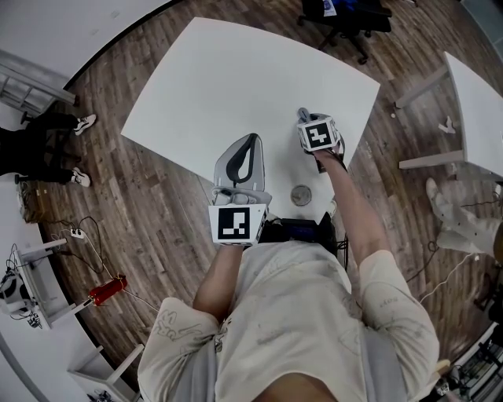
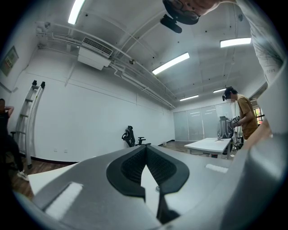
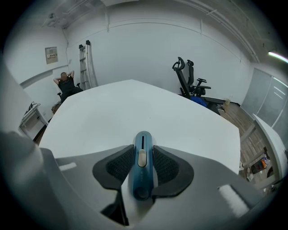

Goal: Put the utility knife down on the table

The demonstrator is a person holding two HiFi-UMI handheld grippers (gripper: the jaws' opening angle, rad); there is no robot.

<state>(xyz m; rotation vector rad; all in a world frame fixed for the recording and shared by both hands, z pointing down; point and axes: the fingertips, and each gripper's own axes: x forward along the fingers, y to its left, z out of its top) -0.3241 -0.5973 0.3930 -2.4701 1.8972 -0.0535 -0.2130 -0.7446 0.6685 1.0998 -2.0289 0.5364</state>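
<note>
A blue utility knife [image 3: 142, 167] with a pale slider stands between the black ribbed pads of my right gripper [image 3: 144, 148], which is shut on it; its tip points out over the white table [image 3: 135, 108]. In the head view the right gripper [image 1: 305, 118] hovers tilted down over the table's near right part [image 1: 236, 78]. My left gripper [image 1: 250, 140] is held level at the table's near edge. In the left gripper view its jaws [image 2: 146, 150] meet at the tips with nothing between them.
A small round grey object [image 1: 301, 195] lies on the table near the front edge. A black office chair [image 1: 346, 16] stands beyond the table, and a second white table [image 1: 479, 110] is at the right. A person [image 1: 39, 149] sits at the left, near a ladder [image 3: 85, 65].
</note>
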